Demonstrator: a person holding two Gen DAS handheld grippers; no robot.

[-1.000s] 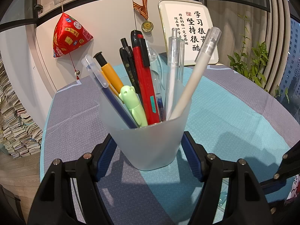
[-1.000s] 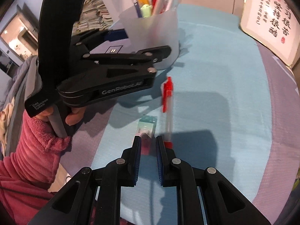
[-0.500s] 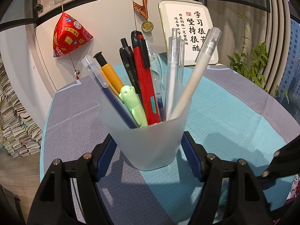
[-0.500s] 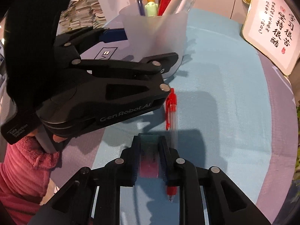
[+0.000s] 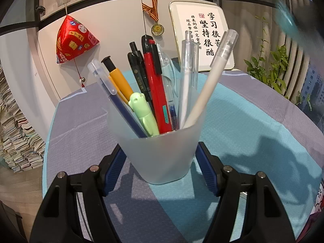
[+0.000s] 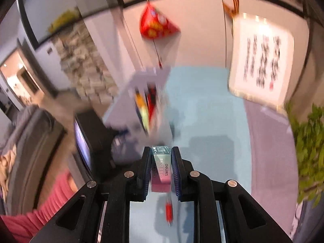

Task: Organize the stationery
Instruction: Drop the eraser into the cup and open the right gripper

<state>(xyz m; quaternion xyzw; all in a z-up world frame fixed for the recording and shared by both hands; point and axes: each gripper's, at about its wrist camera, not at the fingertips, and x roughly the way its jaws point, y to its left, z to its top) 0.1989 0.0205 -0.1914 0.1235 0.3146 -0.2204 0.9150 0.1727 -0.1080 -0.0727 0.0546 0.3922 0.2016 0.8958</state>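
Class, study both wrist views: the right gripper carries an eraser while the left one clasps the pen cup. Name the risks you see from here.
1. The pen cup is crowded with leaning pens; the eraser could catch a tip such as the beige pen and bounce out.
2. The right wrist view is motion-blurred, so the right gripper is moving fast and might knock the cup.
3. The red pen lies on the tablecloth, not yet put away.

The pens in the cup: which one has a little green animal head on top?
The short light-green pen, between the blue pen and the red pen; the others have plain caps.
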